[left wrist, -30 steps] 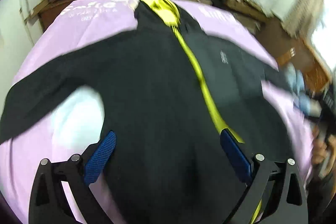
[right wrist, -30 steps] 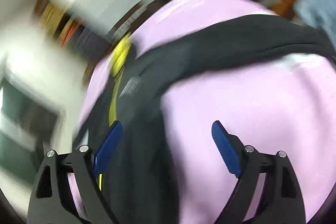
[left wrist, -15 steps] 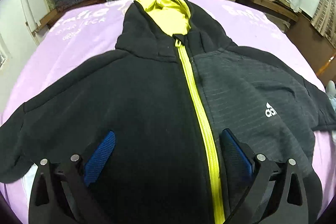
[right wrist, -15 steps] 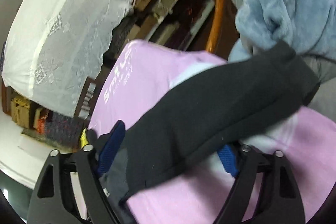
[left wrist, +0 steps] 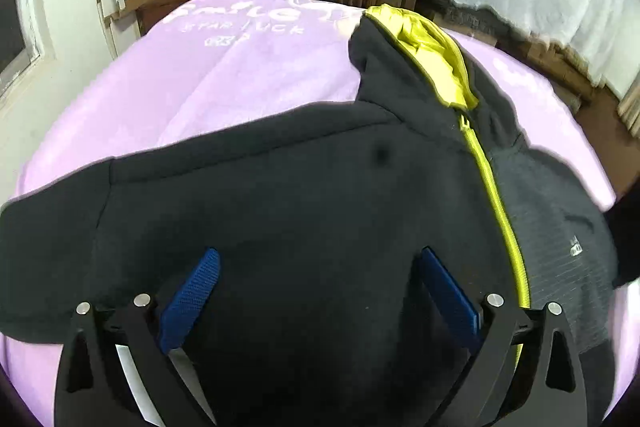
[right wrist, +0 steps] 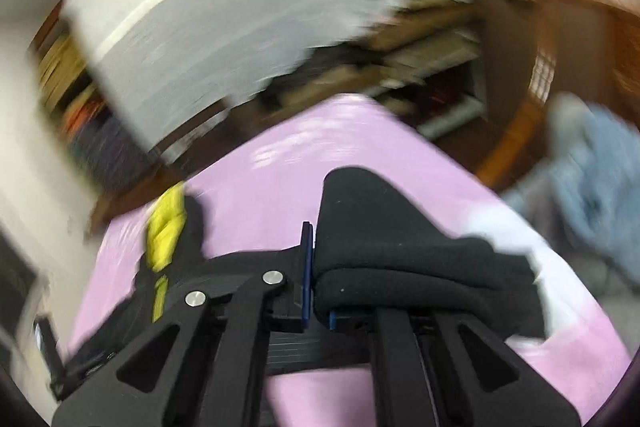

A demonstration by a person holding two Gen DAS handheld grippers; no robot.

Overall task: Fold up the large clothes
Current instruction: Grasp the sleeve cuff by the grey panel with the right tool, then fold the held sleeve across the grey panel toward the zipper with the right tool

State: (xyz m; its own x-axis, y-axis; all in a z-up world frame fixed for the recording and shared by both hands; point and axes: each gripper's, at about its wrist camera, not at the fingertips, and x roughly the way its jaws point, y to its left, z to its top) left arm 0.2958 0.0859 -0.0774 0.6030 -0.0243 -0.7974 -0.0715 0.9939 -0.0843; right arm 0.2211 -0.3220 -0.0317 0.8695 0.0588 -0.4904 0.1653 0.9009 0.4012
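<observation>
Hoodie [left wrist: 304, 211] one, left gripper [left wrist: 316, 291] fingers apart, right gripper [right wrist: 318, 281] fingers clamped on one sleeve [right wrist: 384, 247].

Large word on lilac cover [left wrist: 256, 75]: white script, reads roughly "Smile", its end hidden by the hood.
Line beneath it: "STAR LUCK" in white capitals, with a mark between the words.
Under that: a small white block, too blurred to read.
Chest of black hoodie [left wrist: 304, 211]: small white logo [left wrist: 576, 246], blurred, unreadable.
Right wrist view: nothing legible.
</observation>
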